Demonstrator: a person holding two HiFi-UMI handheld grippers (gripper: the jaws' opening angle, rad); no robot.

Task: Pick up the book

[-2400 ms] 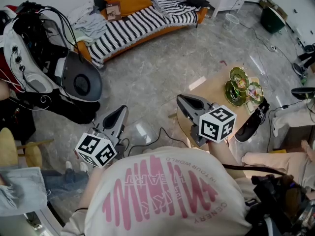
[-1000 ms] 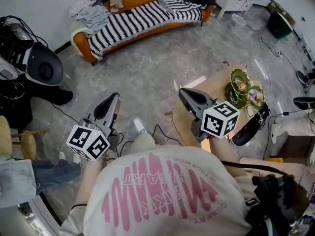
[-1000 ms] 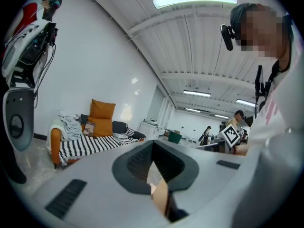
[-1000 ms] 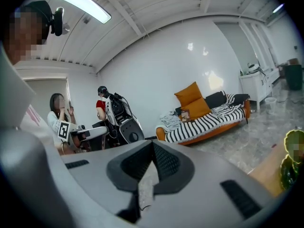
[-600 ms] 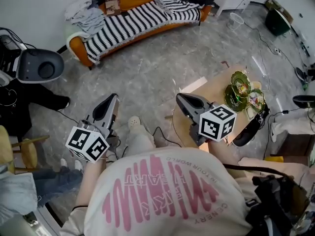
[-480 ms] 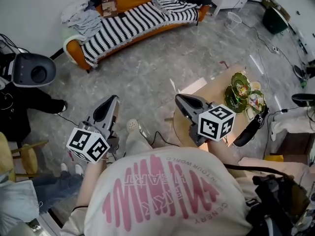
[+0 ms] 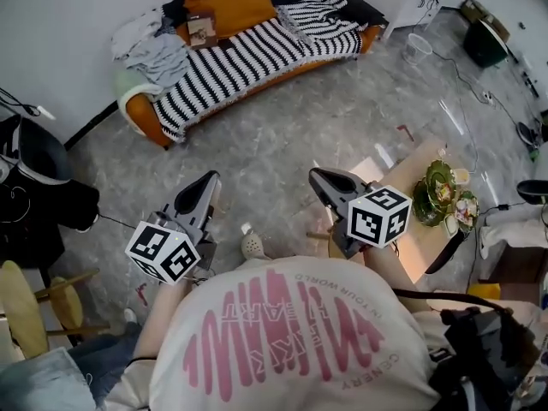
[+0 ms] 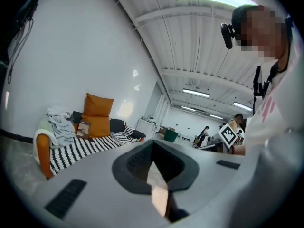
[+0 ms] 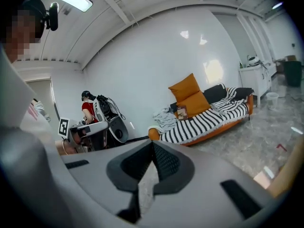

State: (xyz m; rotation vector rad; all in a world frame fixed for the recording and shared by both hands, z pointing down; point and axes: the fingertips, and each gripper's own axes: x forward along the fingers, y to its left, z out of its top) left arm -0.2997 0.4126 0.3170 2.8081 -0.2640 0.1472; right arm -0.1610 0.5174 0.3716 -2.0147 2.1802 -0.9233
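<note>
Book (image 7: 201, 28) rests on the striped sofa (image 7: 244, 54), against the sofa's orange cushion (image 7: 233, 0). Left gripper (image 7: 208, 181) and right gripper (image 7: 318, 176) are well short of the sofa, both with jaws closed together and empty.

Brown book (image 7: 200, 29) propped on sofa (image 7: 233, 53)

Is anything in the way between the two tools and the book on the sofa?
Nothing visible does. Only bare floor lies between the left tool and right tool, both shut and empty, and the sofa. The book sits uncovered by the orange cushion, with crumpled clothes beside it.
</note>
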